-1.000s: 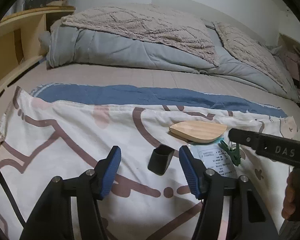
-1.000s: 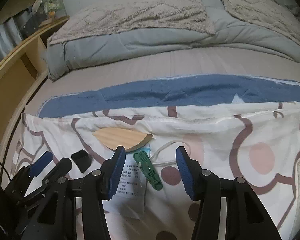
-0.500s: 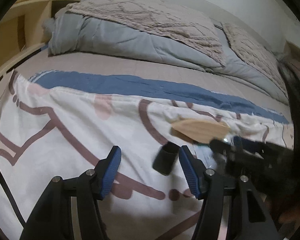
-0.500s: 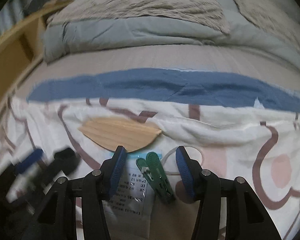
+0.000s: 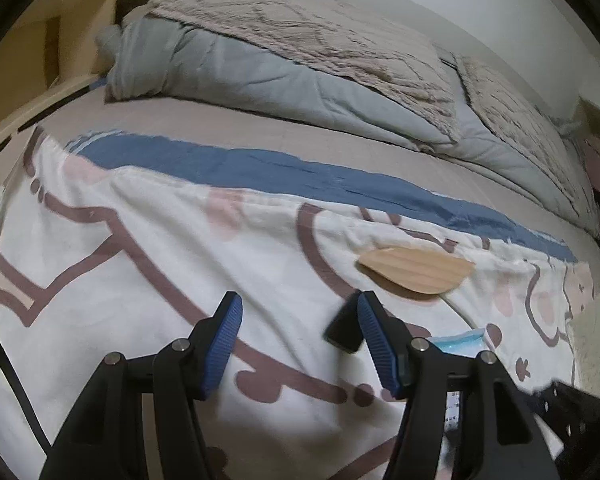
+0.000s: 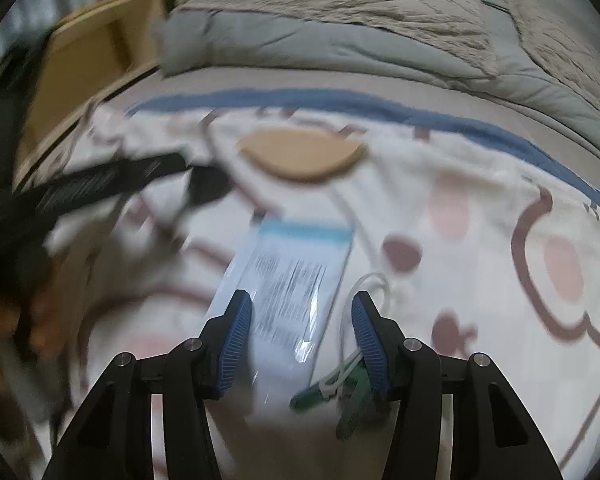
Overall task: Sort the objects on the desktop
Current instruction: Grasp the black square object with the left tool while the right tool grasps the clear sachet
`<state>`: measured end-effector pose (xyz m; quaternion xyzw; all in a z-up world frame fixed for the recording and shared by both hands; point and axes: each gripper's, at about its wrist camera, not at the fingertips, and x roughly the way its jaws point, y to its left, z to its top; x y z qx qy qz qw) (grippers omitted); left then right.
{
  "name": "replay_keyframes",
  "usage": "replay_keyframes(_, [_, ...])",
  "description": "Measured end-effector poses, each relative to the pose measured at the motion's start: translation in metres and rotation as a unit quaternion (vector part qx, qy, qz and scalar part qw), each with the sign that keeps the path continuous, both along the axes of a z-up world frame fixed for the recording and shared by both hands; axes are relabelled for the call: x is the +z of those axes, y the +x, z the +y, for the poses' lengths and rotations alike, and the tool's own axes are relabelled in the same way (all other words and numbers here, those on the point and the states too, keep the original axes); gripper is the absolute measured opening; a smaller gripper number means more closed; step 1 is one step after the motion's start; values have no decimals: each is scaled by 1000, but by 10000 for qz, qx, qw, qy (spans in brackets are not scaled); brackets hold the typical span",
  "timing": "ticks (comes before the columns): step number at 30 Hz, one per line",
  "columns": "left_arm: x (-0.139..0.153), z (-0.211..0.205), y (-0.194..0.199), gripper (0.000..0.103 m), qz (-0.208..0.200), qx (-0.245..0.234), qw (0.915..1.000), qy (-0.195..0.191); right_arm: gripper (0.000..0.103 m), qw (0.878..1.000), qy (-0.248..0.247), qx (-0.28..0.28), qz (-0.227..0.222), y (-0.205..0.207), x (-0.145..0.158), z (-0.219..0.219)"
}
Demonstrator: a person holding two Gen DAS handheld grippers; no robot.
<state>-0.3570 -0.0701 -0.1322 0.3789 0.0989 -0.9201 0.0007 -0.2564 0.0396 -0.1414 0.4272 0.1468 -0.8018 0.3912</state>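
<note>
Packet (image 6: 288, 292) and green clip (image 6: 352, 396) lie between your right tongs (image 6: 300, 340), spread and empty; your left tongs (image 5: 296, 344) gape beside the black cap (image 5: 342, 332).

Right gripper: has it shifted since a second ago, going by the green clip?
Yes. The right gripper has come forward and down: the green clip, earlier lying between its fingertips, now sits low beside the right finger.

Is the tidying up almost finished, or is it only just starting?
Only starting. Nothing looks sorted: the wooden tray is bare, and the black cap, packet and green peg lie loose on the blanket. Both grippers, left and right, are open and holding nothing.
</note>
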Motion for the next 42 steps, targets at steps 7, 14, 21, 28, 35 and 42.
replay_keyframes(7, [2,23,-8,52,53,-219,9996,-168,53,9965,482,568,366,62,-1,15])
replay_keyframes(14, [-7,33,-18,29,-156,-388,9990,-184,54,9963,450,705,-196,84,2,37])
replay_keyframes(21, [-5,34,-13,27,-204,-784,9967,-61,54,9857,477,767,-1425,76,27,48])
replay_keyframes(28, [3,20,16,11,-296,-1169,9921,333,57,9915,-158,298,-1256,40,72,46])
replay_keyframes(35, [-4,22,56,8,-709,-1566,9840,463,57,9925,-601,-298,-1022,4,82,26])
replay_keyframes(42, [7,36,84,8,-515,-1920,9785,553,26,9955,-519,-677,-420,-31,68,-12])
